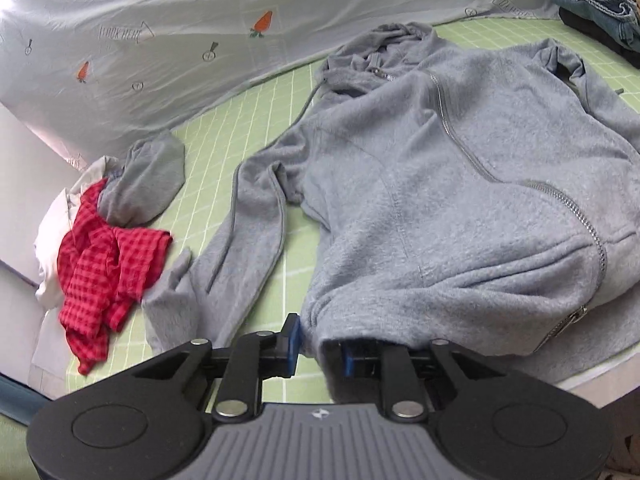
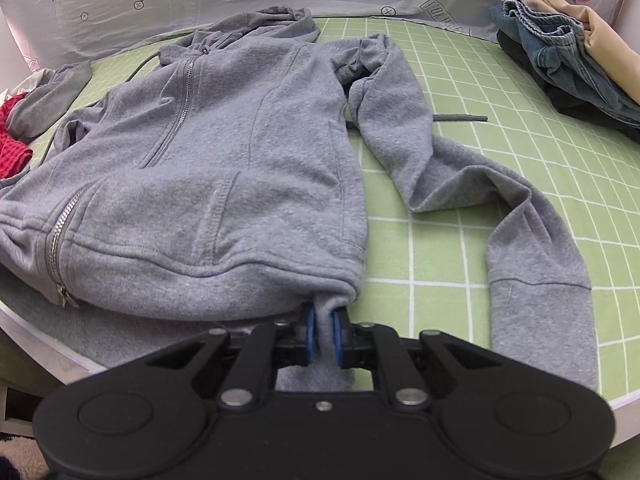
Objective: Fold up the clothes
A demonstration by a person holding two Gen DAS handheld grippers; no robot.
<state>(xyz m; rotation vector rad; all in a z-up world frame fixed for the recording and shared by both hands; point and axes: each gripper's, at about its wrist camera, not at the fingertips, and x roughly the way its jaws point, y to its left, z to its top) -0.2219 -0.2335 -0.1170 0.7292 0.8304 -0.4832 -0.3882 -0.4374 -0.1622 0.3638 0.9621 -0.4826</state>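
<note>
A grey zip-up hoodie (image 1: 460,200) lies front up on the green gridded mat (image 1: 240,128), with its hood at the far end and its hem toward me. My left gripper (image 1: 320,348) is shut on the hem's left corner, with grey fabric bunched between the blue pads. In the right wrist view the same hoodie (image 2: 220,180) fills the left half. My right gripper (image 2: 323,338) is shut on the hem's right corner, where a fold of fabric is pinched tight. The left sleeve (image 1: 248,232) and the right sleeve (image 2: 480,184) lie spread out to the sides.
A red checked garment (image 1: 104,256) lies in a heap with a grey garment (image 1: 148,184) and a white one at the mat's left edge. Folded jeans (image 2: 560,52) and a beige garment (image 2: 600,32) are stacked at the far right. A carrot-print sheet (image 1: 160,40) stands behind. The table's front edge (image 2: 40,344) is near.
</note>
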